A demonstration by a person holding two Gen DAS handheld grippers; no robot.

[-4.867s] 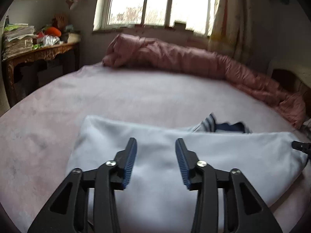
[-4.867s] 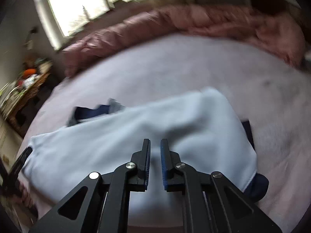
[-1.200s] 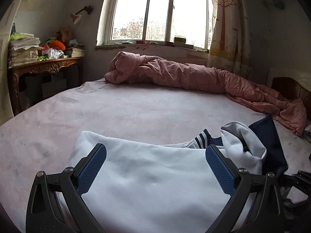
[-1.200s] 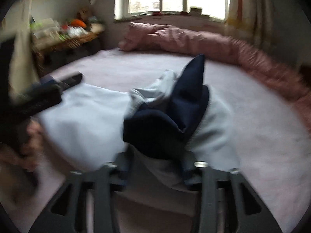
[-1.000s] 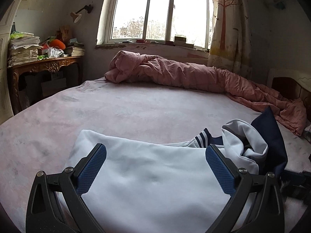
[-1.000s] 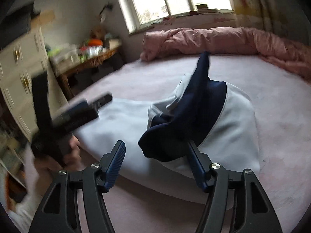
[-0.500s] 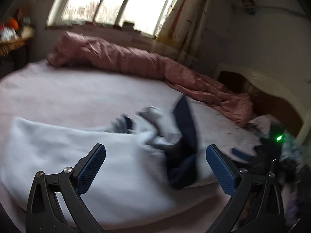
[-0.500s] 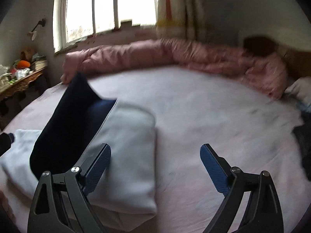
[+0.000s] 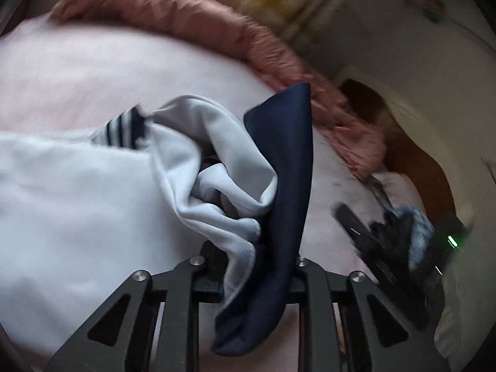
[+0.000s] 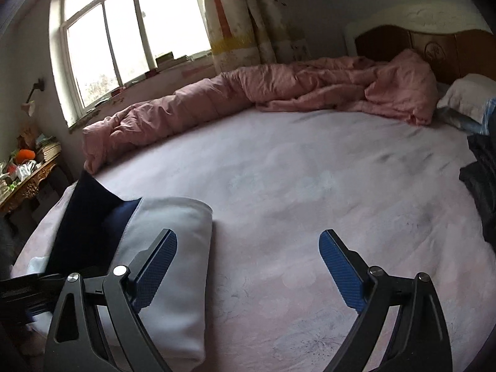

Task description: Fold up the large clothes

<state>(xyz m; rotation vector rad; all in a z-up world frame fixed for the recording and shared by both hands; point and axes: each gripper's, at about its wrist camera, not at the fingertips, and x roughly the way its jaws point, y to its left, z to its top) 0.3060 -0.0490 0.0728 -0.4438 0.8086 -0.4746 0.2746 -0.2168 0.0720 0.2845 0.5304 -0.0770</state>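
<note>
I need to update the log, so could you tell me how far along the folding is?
Partly done: the white garment lies doubled over on the bed. In hand: the left gripper is closing on its navy flap. Left: laying that flap flat. The right gripper is open, empty.

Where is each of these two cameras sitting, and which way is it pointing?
Left wrist: rides the left gripper, looking along its fingers, which are closing on the bunched white and navy garment over the pale pink bedsheet.
Right wrist: rides the right gripper, fingers spread with nothing between them, facing the bed towards the large window and the wooden headboard.
Shared: the garment, the sheet, and the crumpled pink quilt.
</note>
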